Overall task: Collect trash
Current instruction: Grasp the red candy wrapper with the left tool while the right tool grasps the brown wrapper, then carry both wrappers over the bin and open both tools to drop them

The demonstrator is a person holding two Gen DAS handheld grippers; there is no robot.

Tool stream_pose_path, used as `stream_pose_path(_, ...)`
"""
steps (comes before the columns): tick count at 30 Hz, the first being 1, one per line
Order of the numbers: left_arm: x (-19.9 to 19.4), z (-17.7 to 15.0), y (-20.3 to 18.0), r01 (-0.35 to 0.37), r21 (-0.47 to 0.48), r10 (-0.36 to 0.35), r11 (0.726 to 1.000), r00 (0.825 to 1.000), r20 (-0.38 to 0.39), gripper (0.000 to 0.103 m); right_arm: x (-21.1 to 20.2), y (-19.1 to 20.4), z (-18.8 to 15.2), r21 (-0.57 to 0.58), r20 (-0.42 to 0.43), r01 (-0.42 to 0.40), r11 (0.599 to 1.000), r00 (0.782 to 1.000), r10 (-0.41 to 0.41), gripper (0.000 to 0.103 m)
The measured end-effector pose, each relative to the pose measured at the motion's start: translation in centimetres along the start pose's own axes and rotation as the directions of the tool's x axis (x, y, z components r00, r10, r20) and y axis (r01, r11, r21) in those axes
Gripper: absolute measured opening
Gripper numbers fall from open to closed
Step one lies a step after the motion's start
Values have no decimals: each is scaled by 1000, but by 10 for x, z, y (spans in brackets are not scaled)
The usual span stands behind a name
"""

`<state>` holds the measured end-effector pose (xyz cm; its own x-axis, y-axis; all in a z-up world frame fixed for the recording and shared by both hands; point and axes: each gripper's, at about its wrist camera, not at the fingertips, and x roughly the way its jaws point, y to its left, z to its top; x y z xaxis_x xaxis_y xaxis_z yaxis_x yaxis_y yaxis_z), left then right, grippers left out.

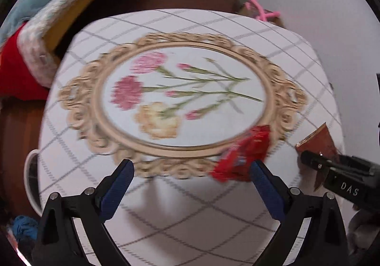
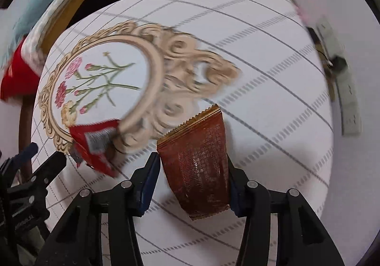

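A red wrapper (image 1: 242,156) lies on the round white table (image 1: 180,213), at the near right edge of the embroidered flower mat (image 1: 182,97). My left gripper (image 1: 192,168) is open and empty, its right finger just in front of the red wrapper. A brown wrapper (image 2: 199,166) sits between the fingers of my right gripper (image 2: 192,163), which touch both its sides; it lifts off the cloth. The red wrapper (image 2: 95,142) shows at left in the right wrist view. The brown wrapper (image 1: 318,142) and right gripper (image 1: 315,166) show at right in the left wrist view.
A bed with teal and red covers (image 1: 35,28) stands at the back left. A white bin rim (image 1: 29,178) is at the table's left. A pink object (image 1: 261,9) sits behind the table. A grey power strip (image 2: 342,80) lies on the right.
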<state>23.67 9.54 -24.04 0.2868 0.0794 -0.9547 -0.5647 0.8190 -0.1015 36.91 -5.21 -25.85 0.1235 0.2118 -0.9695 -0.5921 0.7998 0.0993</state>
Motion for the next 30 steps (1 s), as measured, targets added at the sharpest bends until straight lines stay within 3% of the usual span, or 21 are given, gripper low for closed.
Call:
stream_pose_path(4, 5, 2, -26, 61, 42, -60, 997, 998, -6, 99, -8, -29, -22, 90, 29, 3, 996, 1000, -5, 50)
stream_pose_path(7, 16, 6, -43, 34, 89, -34, 995, 999, -3, 93, -11, -44, -30, 123, 35, 3, 992, 999, -7, 50)
stream_pose_path(8, 18, 6, -47, 22, 99, -22, 995, 1000, -4, 71, -13, -49, -33, 128, 36, 4, 992, 999, -8, 49)
stream_pose_path(9, 21, 7, -49, 9, 104, -8, 995, 1000, -7, 42, -15, -52, -35, 131, 38, 4, 991, 999, -9, 49)
stream_pose_path(12, 14, 6, -48, 3, 101, -5, 995, 1000, 18, 27, -21, -51, -42, 136, 50, -1, 991, 999, -6, 48)
stream_pose_path(17, -21, -1, -38, -35, 110, 23, 993, 993, 113, 25, -35, -31, -48, 106, 90, -15, 994, 996, 5, 48)
stream_pose_path(22, -73, -13, -4, -59, 72, 43, 996, 978, 205, 25, -61, 2, -58, 54, 136, -70, 996, 989, 62, 48)
stream_pose_path(26, -121, -28, 37, -75, 38, 62, 996, 961, 271, 25, -87, 39, -65, -12, 167, -122, 992, 978, 122, 48)
stream_pose_path(30, -162, -43, 83, -137, -6, 131, 991, 934, 332, 25, -115, 91, -71, -97, 194, -182, 978, 961, 198, 48)
